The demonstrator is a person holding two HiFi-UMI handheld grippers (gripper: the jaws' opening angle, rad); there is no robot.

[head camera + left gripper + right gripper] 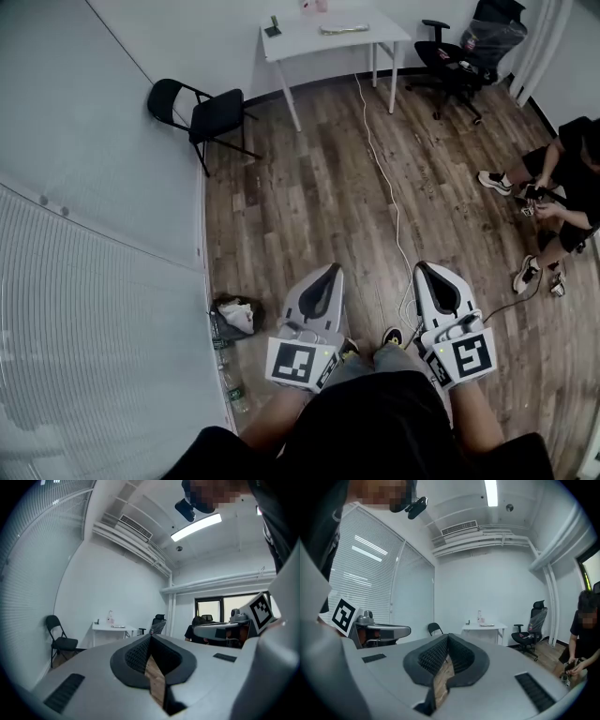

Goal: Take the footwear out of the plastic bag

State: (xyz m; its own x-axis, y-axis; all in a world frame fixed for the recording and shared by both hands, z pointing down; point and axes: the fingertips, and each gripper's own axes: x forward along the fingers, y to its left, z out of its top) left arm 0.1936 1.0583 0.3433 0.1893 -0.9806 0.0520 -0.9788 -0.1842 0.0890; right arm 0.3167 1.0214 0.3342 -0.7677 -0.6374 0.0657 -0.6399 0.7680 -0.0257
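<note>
My left gripper (328, 270) and right gripper (425, 267) are held side by side close to my body, both pointing forward over the wooden floor. Both are shut with nothing between their pads, as the left gripper view (150, 637) and the right gripper view (447, 636) also show. A pale flat bundle (344, 29) lies on the white table (291, 42) across the room; it may be the plastic bag, but it is too small to tell. No footwear can be made out inside it.
A black folding chair (202, 111) stands by the left wall and an office chair (459, 52) right of the table. A white cable (384, 178) runs across the floor. A person (572, 178) sits on the floor at right. A crumpled bag (236, 314) and bottles lie by the wall.
</note>
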